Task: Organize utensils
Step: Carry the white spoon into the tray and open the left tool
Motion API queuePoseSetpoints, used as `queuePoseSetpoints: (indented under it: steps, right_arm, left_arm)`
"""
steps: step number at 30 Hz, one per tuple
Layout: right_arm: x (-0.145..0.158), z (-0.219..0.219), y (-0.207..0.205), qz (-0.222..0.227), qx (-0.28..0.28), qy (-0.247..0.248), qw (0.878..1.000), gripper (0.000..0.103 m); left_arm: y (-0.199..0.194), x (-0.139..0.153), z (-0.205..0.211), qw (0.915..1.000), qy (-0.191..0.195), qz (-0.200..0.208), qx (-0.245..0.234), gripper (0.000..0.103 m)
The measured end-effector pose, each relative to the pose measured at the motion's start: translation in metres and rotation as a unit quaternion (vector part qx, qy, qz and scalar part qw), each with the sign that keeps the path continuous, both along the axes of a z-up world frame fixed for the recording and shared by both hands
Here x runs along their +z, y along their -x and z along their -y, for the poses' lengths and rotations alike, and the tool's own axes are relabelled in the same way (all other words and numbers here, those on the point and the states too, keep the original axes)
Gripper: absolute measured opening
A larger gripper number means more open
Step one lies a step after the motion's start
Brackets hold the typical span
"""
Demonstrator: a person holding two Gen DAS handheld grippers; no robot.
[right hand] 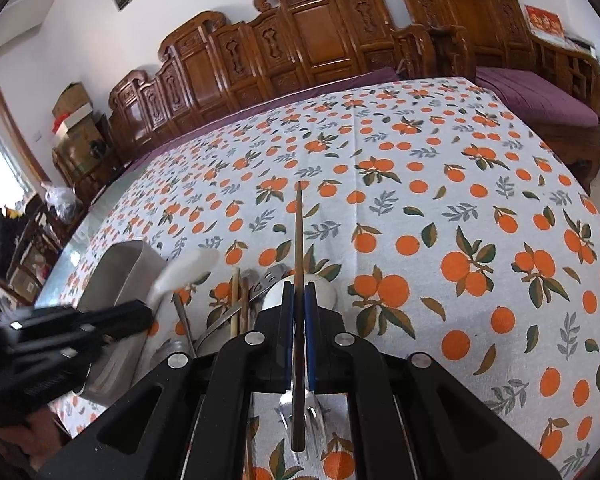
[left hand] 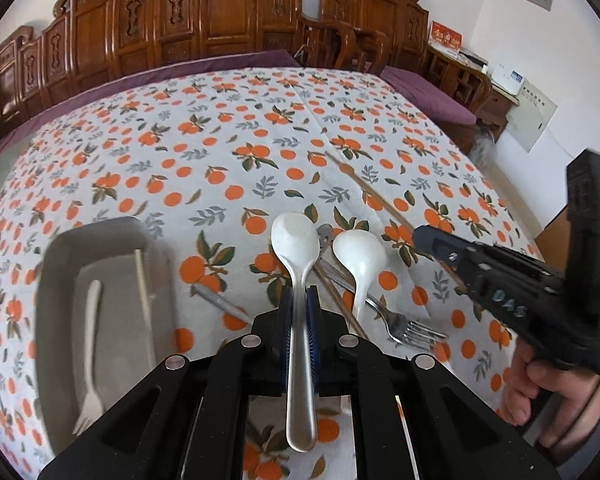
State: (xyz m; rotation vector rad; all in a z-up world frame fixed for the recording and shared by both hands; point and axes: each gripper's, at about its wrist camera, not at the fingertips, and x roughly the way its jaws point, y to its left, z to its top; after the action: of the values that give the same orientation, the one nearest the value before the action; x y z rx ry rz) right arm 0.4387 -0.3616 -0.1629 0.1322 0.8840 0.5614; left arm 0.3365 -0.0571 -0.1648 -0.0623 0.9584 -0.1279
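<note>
Left-wrist view: orange-print tablecloth (left hand: 228,152), carved wooden screen (left hand: 204,12); left tool (left hand: 299,300) grasping spoon (left hand: 296,248).

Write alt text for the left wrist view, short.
The left gripper is shut on the handle of a metal spoon, bowl pointing away, above an orange-print tablecloth. A grey tray lies left; a white spoon and fork lie right.

A brown chopstick (right hand: 298,248) is clamped between the closed fingers (right hand: 311,320) of the right gripper (right hand: 299,312) above the orange-patterned counter (right hand: 440,208). A white spoon (right hand: 180,272) is carried by the left gripper (right hand: 136,318) near a grey tray (right hand: 120,276).
</note>
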Motion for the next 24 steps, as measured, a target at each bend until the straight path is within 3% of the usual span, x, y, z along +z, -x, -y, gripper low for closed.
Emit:
queuePoseSetpoints:
  steps: [14,24]
  right_arm:
    - [0.002,-0.021,0.026,0.004,0.024,0.025,0.999,0.006]
    - [0.027,-0.035,0.043,0.026,0.041,0.053,0.997,0.006]
  left_arm:
    - [0.044,0.048,-0.043,0.9992,-0.008,0.031,0.022,0.006]
    - [0.071,0.072,-0.067,0.9982,-0.015,0.046,0.036,0.006]
